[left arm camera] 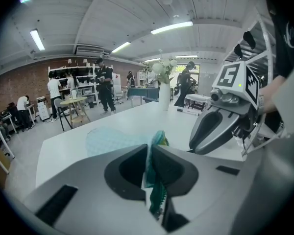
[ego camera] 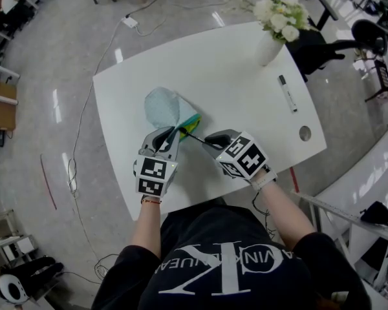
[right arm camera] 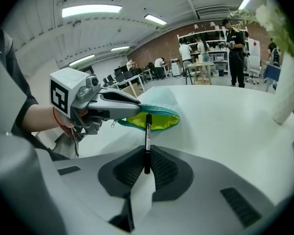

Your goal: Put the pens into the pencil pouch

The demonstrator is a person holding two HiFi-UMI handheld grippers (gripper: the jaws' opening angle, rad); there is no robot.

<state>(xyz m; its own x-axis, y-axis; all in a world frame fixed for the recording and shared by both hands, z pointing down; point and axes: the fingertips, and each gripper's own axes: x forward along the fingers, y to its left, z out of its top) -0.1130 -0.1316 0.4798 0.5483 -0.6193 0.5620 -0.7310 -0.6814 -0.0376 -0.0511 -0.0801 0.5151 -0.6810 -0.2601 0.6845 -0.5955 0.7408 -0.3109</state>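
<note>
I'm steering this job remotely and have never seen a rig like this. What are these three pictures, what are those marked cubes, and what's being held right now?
There is no robot arm. A person holds a two-jaw gripper in each hand, and the marked cubes are part of those grippers. The head view looks down from the person's head at a white table. The other two views come from cameras riding on each gripper, looking along its jaws. The left gripper pinches the edge of the teal pencil pouch. The right gripper grips a black pen that points at the pouch's open, yellow-lined mouth. Also on the table are a second pen and a vase of white flowers.
</note>
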